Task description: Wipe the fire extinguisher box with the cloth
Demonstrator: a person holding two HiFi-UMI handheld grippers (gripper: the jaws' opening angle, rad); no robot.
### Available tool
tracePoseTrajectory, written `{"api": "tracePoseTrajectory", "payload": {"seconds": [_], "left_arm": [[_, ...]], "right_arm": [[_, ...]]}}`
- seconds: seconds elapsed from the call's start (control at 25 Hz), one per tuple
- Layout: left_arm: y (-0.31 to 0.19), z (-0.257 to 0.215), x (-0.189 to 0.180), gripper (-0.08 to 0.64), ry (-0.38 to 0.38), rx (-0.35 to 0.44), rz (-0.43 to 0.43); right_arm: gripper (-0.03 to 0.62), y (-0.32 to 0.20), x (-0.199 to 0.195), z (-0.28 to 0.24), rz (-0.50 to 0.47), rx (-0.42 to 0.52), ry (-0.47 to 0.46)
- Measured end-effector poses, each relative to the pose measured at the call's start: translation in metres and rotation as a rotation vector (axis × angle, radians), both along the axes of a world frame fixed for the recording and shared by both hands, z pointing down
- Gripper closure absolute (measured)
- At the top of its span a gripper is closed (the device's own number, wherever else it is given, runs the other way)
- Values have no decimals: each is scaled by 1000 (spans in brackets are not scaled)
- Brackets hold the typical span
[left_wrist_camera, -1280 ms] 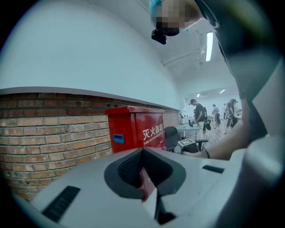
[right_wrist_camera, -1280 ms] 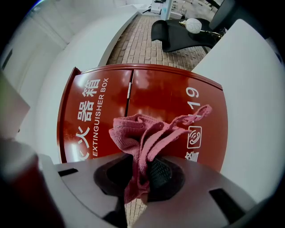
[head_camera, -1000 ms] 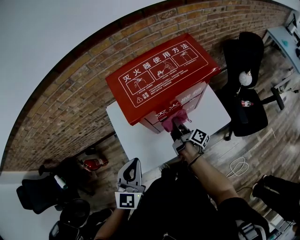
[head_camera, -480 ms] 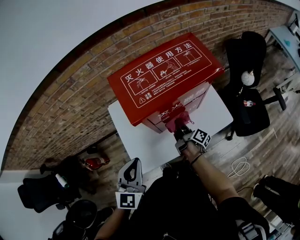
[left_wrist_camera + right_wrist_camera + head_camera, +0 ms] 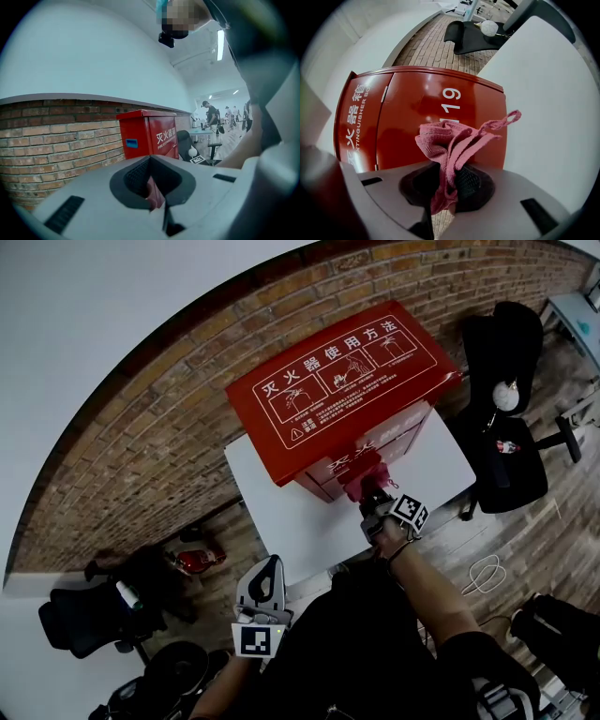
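Note:
The red fire extinguisher box [image 5: 342,381] stands on a white platform [image 5: 300,521] against a brick wall. White characters and pictograms cover its top. My right gripper [image 5: 372,491] is shut on a bunched pink cloth [image 5: 364,472], which it holds against the lower front of the box. In the right gripper view the cloth [image 5: 451,139] sticks up from the right gripper [image 5: 445,187], close to the box front [image 5: 417,105] beside the white "119". My left gripper [image 5: 265,570] hangs low by my body, shut, well away from the box. In its own view the left gripper [image 5: 153,190] faces the box [image 5: 147,133] from a distance.
A black office chair [image 5: 503,456] stands right of the platform and another [image 5: 89,615] at lower left. A red object [image 5: 194,559] lies on the floor by the brick wall [image 5: 141,456]. A white cable [image 5: 480,570] loops on the wooden floor. People stand far off [image 5: 211,115].
The whole head view has drifted slightly right and up. The right gripper keeps the cloth at the box's lower front. The left gripper has not moved.

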State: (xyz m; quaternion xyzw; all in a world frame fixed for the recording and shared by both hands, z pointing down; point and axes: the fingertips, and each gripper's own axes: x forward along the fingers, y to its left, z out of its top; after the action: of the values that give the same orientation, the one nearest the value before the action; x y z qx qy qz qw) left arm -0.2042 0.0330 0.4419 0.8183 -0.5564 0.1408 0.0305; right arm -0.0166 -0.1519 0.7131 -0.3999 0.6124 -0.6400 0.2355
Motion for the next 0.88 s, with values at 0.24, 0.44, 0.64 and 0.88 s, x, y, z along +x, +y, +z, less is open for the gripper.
{"api": "tracePoseTrajectory", "payload": {"seconds": [0.24, 0.44, 0.64, 0.88], "left_arm": [[4, 3, -9, 528, -22, 15, 0], [5, 3, -13, 528, -11, 18, -12], [7, 7, -18, 528, -19, -5, -24], [7, 11, -23, 528, -26, -16, -34]], "right_arm": [[517, -1, 0, 21, 10, -29, 15], [517, 0, 0, 33, 12, -51, 28], [517, 0, 1, 47, 19, -80, 43], [517, 0, 3, 69, 18, -120, 69]]}}
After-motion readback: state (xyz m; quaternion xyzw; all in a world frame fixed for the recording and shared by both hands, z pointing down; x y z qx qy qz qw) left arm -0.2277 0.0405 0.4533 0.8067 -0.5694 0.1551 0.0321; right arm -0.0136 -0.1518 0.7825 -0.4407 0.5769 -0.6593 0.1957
